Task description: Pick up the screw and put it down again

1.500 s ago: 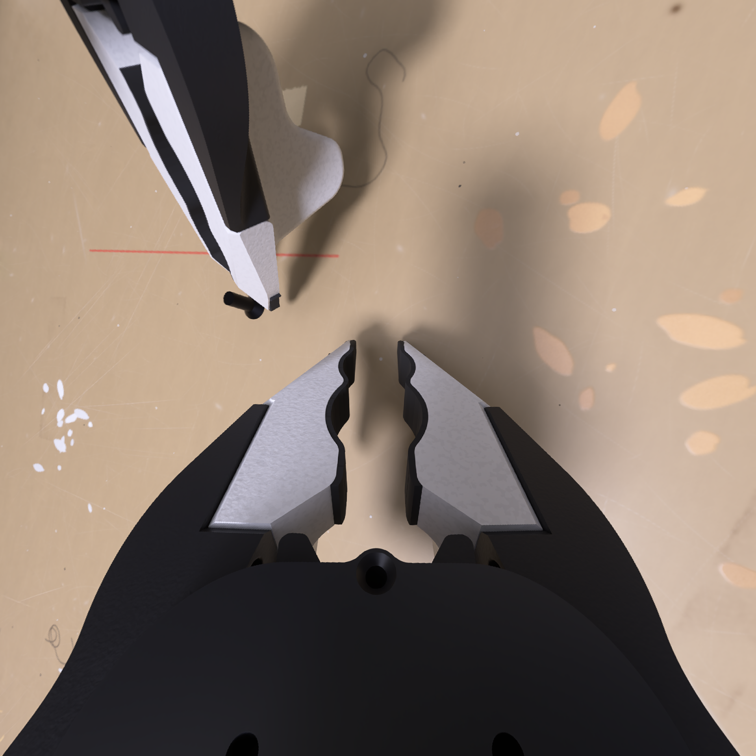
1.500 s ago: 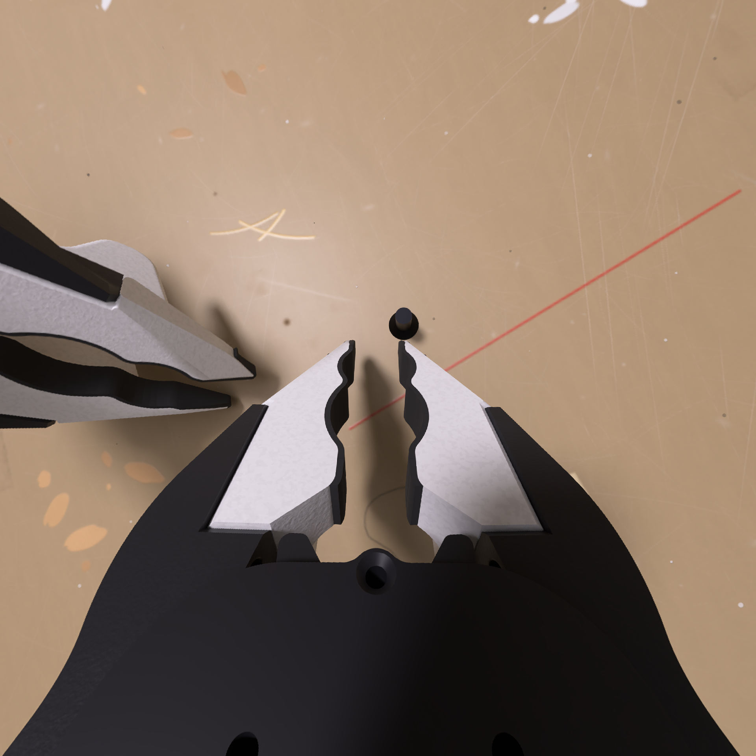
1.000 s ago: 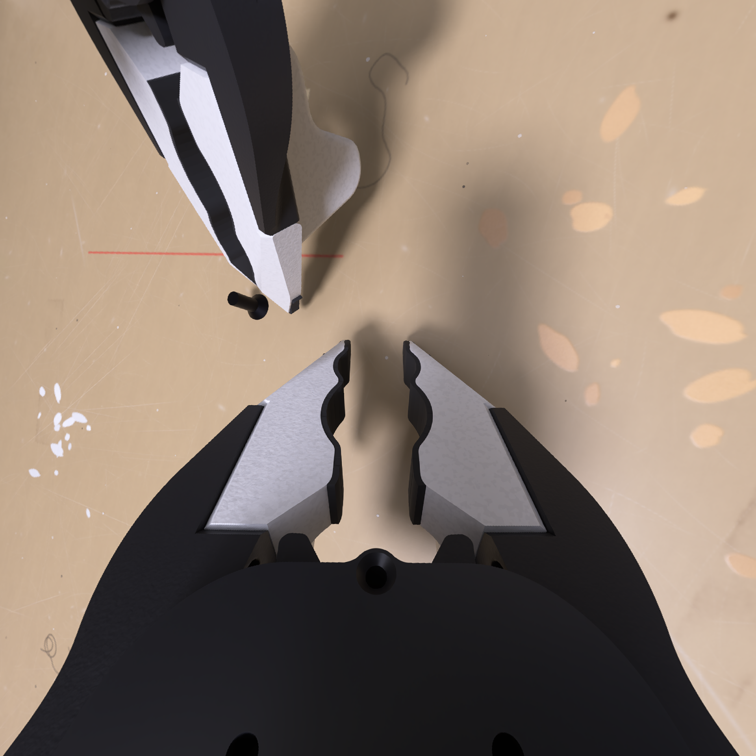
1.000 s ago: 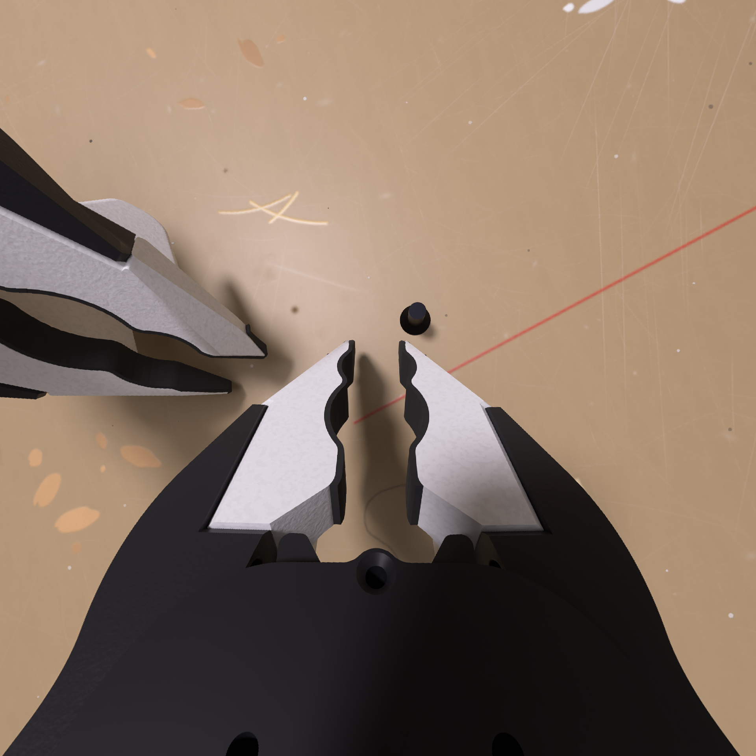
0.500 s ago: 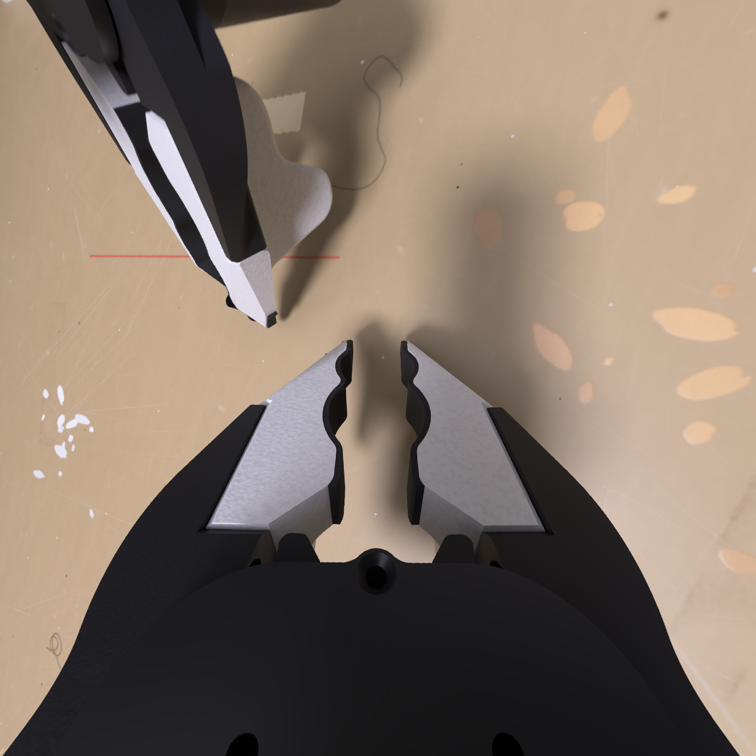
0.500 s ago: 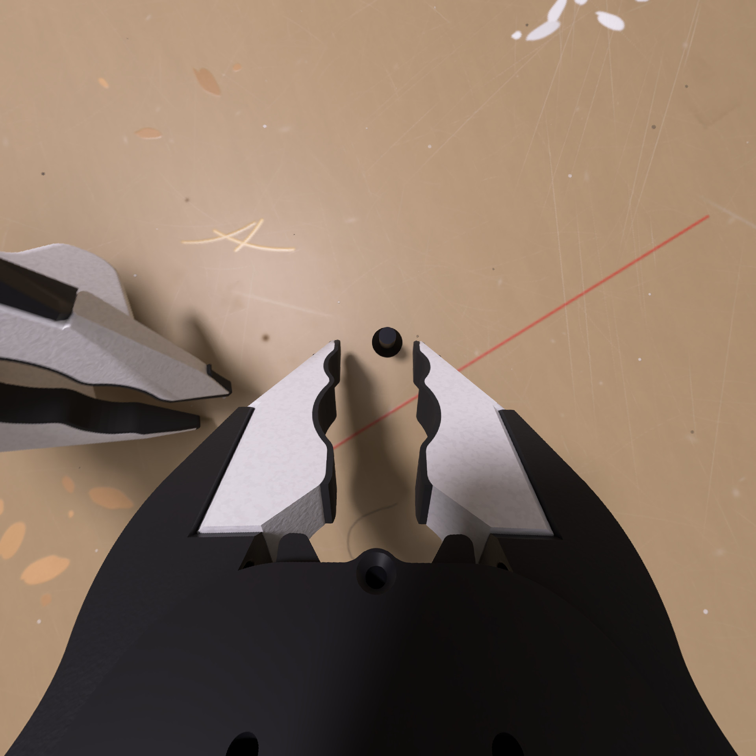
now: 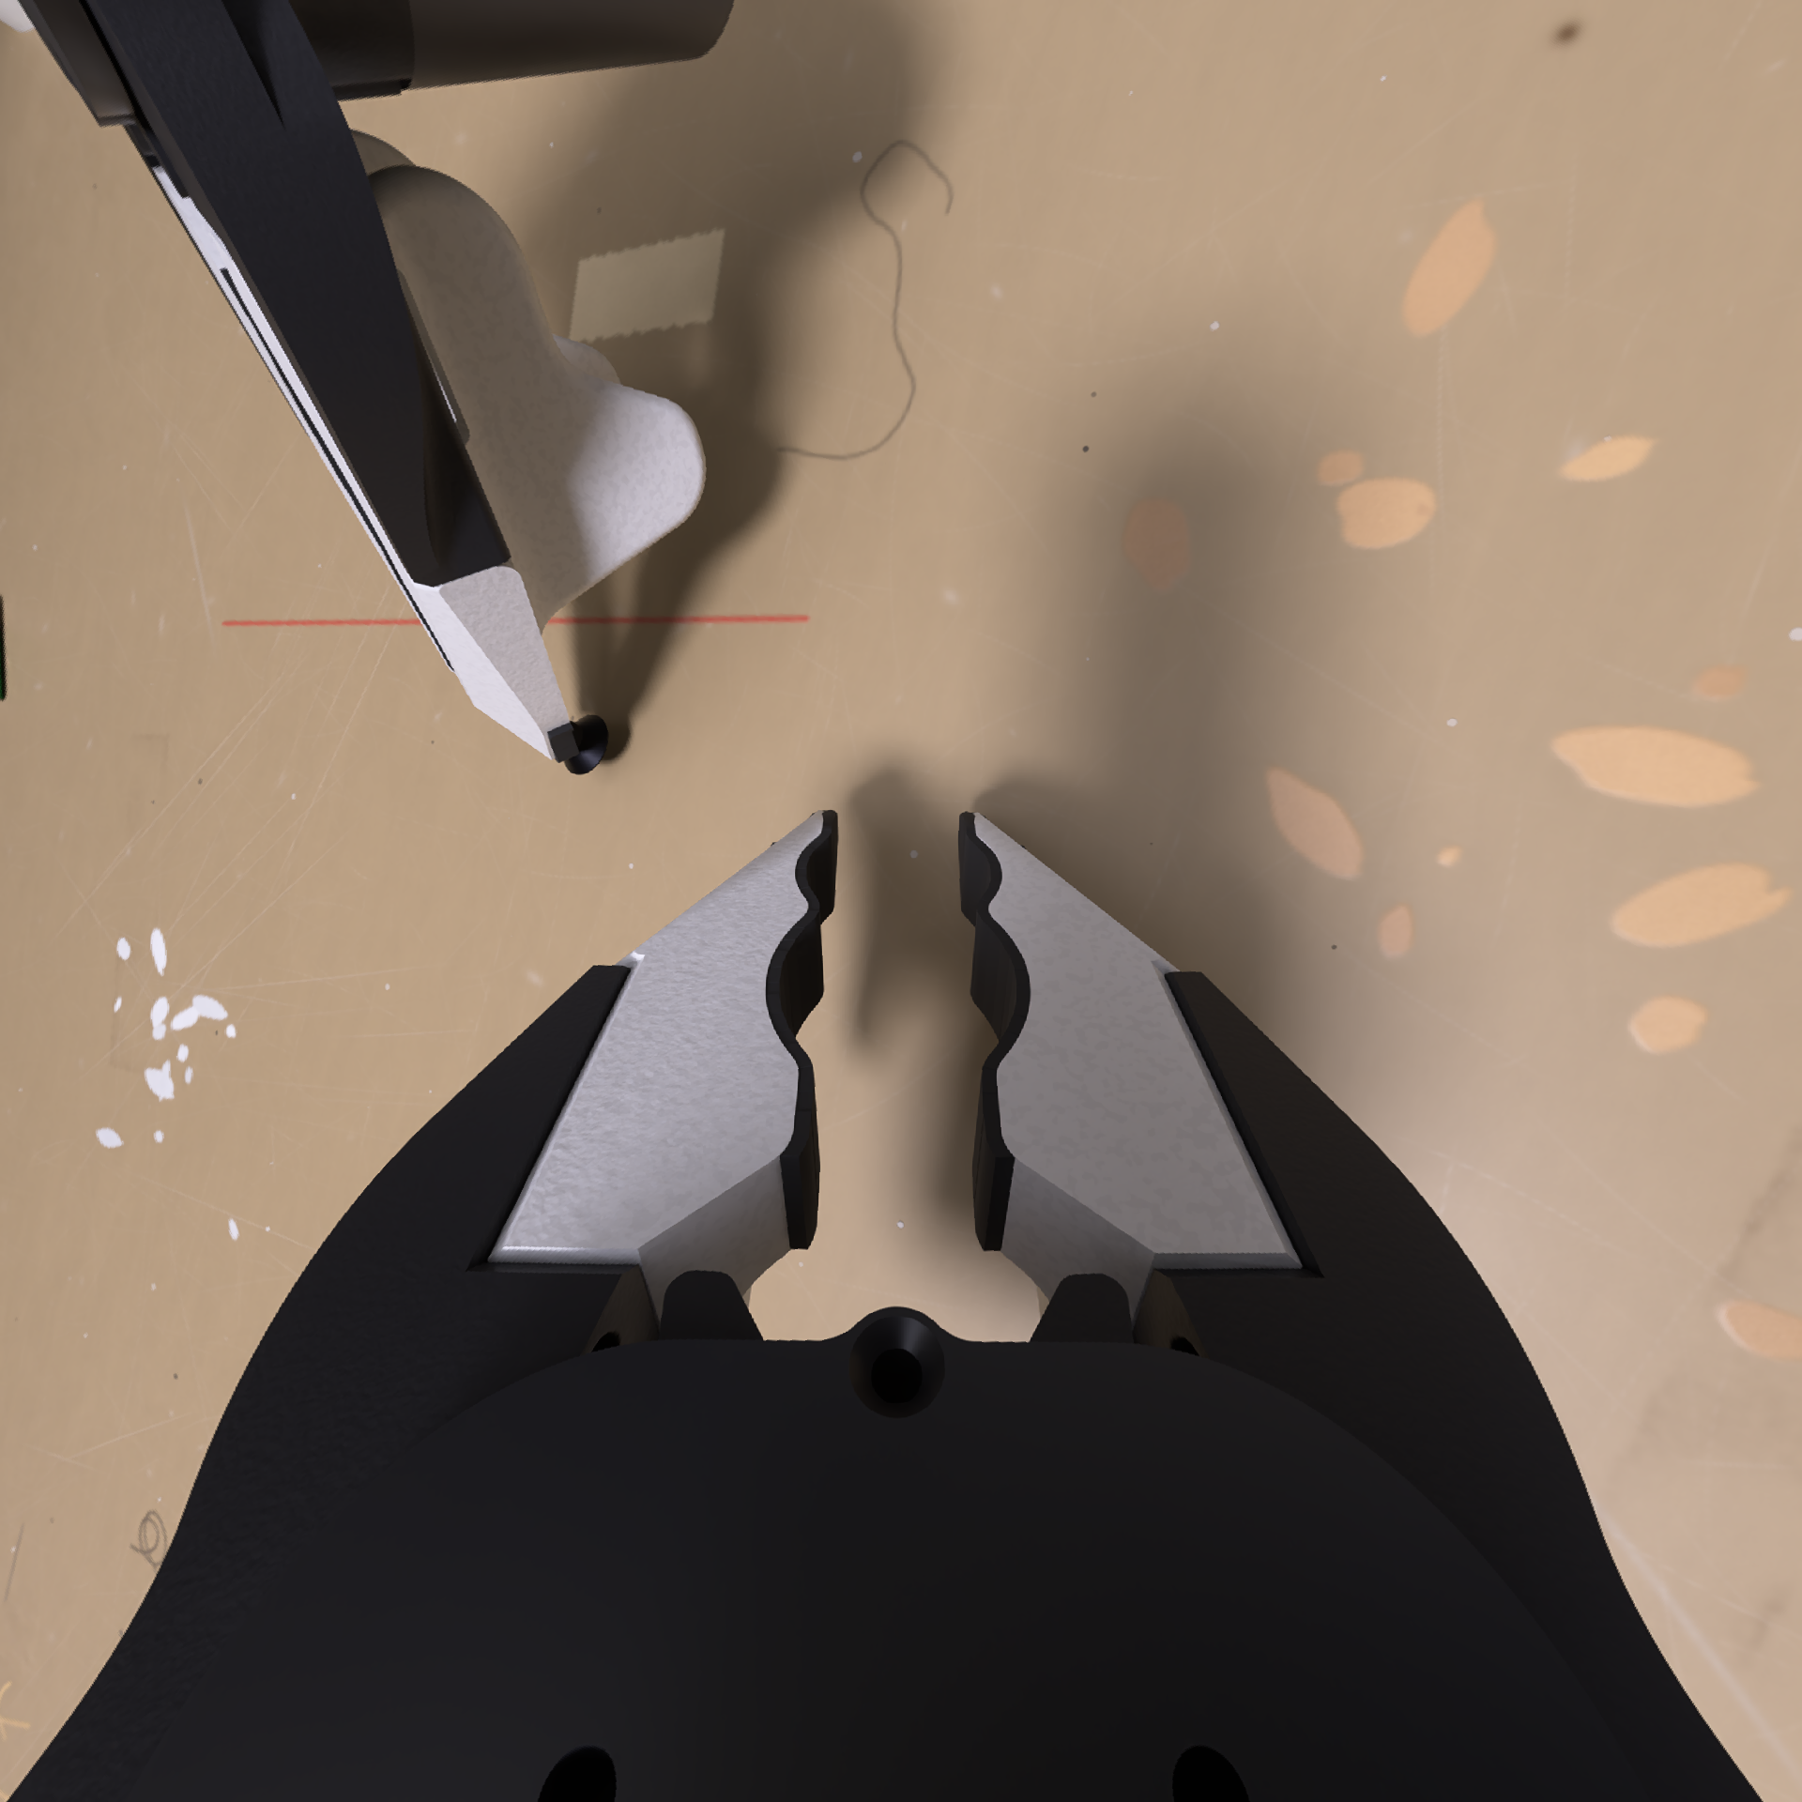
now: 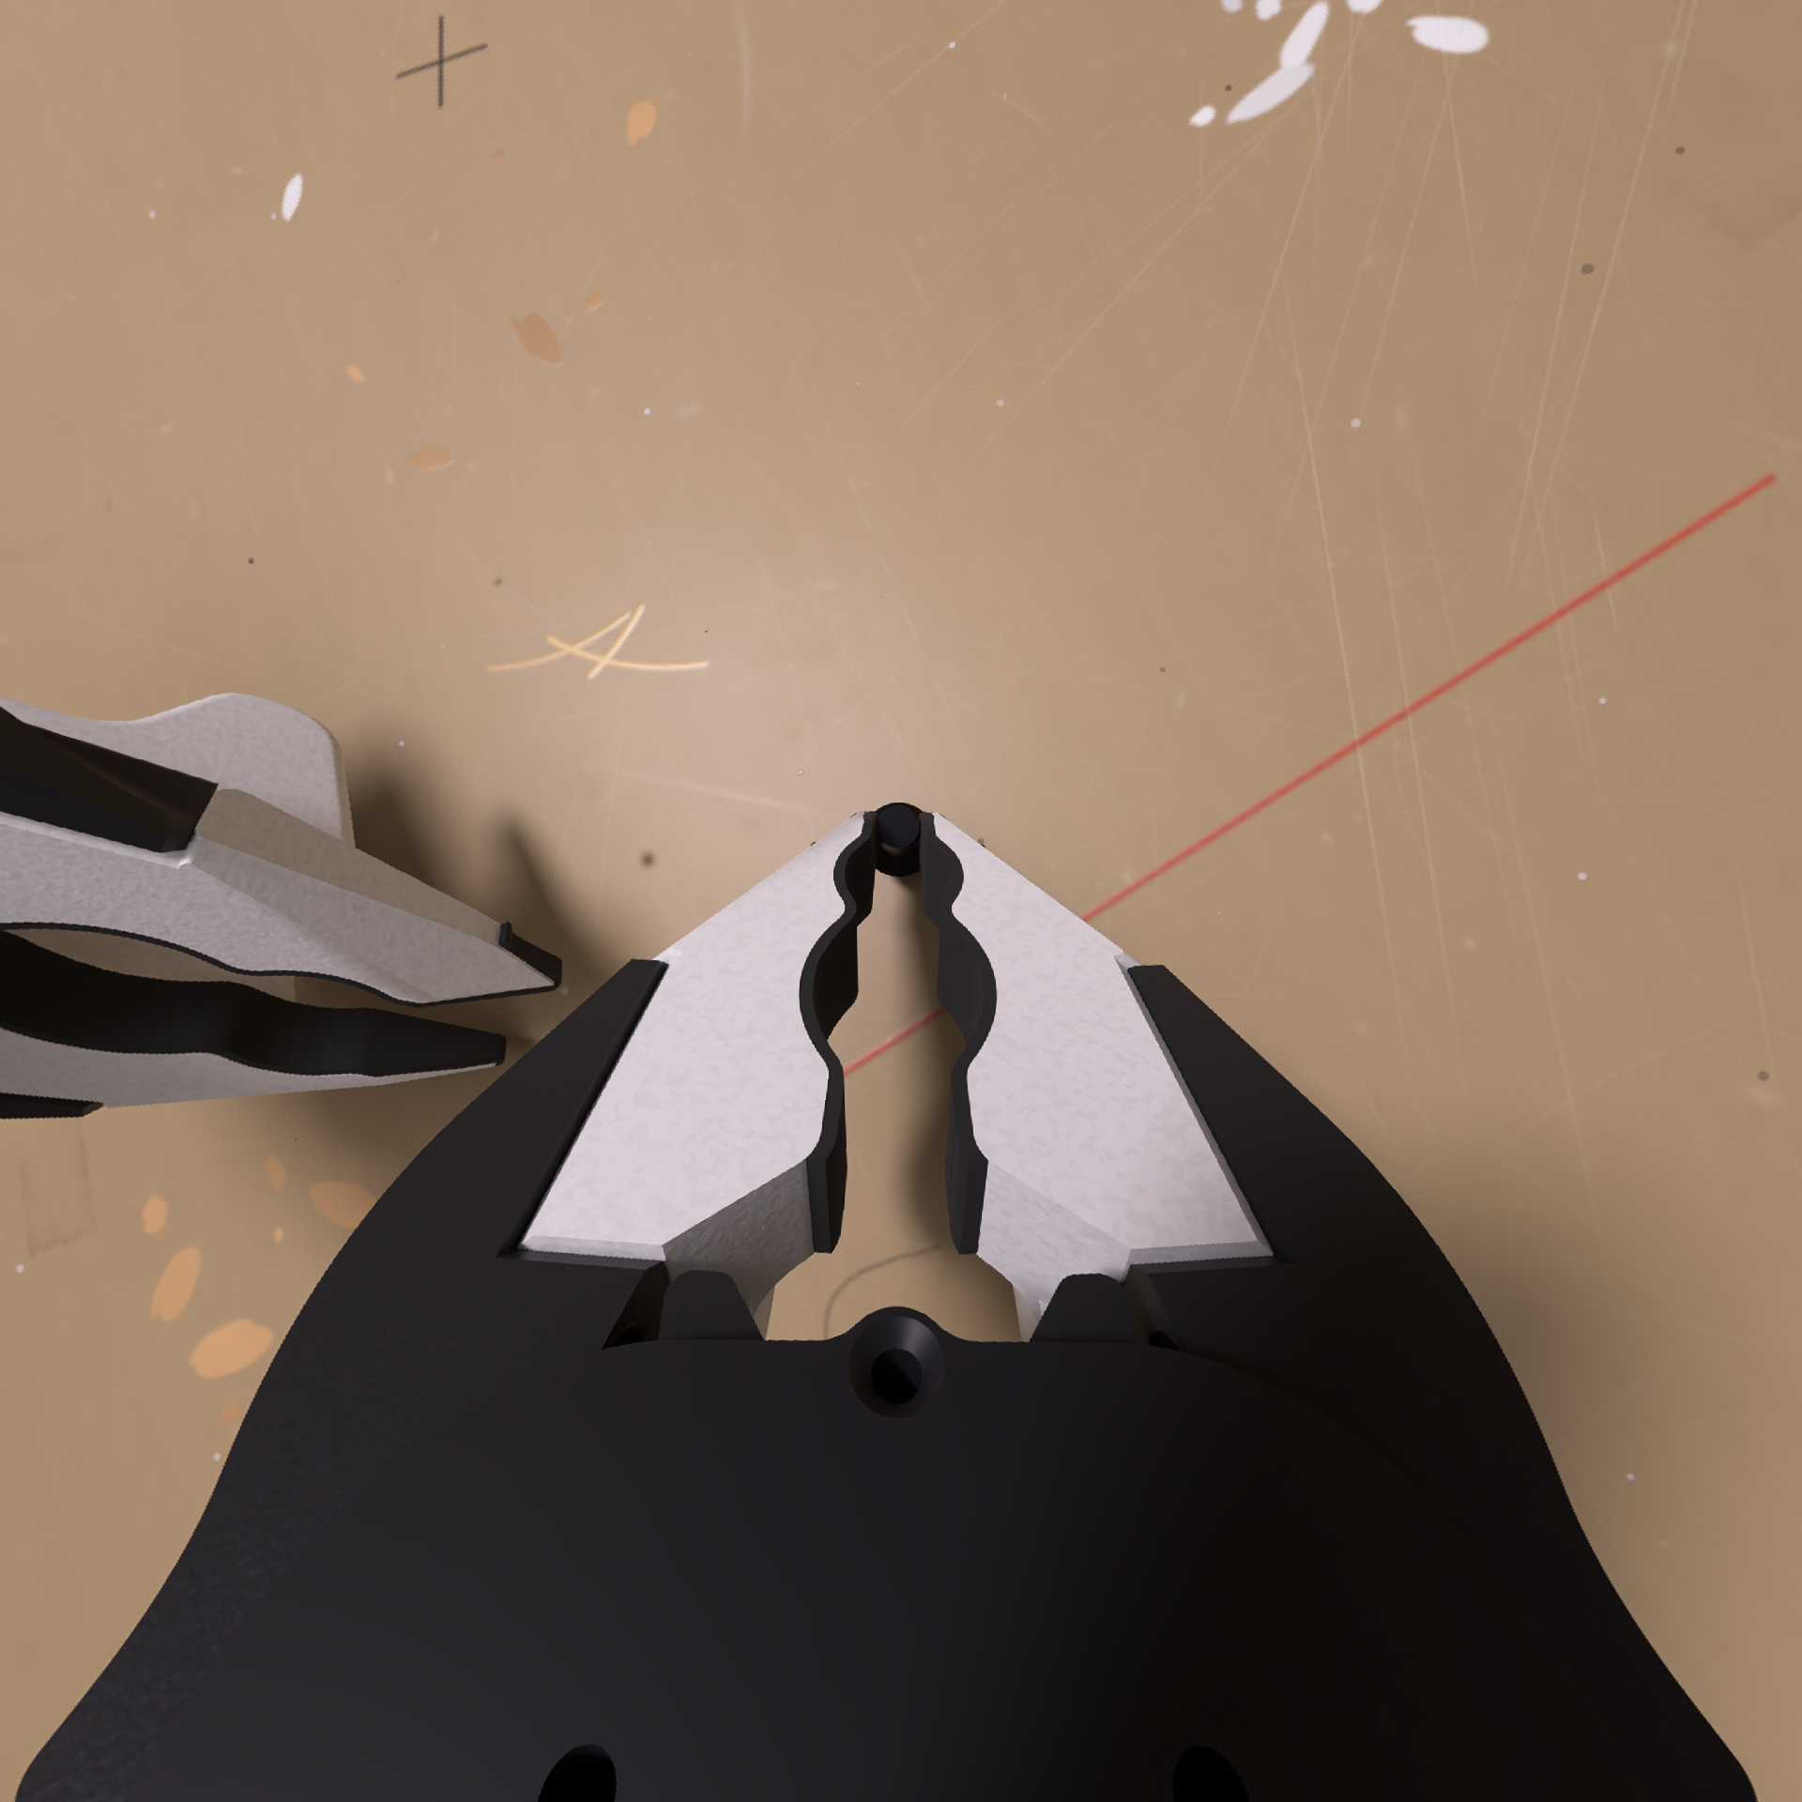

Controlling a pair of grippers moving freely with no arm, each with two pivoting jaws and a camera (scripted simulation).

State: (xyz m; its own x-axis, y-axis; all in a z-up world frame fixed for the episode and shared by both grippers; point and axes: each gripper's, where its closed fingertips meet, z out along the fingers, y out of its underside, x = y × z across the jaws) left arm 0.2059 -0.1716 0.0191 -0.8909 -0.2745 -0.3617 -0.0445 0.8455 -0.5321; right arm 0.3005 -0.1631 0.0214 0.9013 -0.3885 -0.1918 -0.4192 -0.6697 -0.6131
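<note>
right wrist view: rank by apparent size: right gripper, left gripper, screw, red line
1. right gripper, fills the lower frame, inflated by nearness
2. left gripper, partly cut off at the frame edge
3. red line, long but thin
4. screw

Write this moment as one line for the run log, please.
right gripper: shut on screw | left gripper: open, empty | screw: at table

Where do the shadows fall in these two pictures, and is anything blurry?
Left wrist view: soft dark shadows spread over the table right of the right gripper holding the screw. Right wrist view: the left gripper casts a small shadow; everything looks sharp.
</note>
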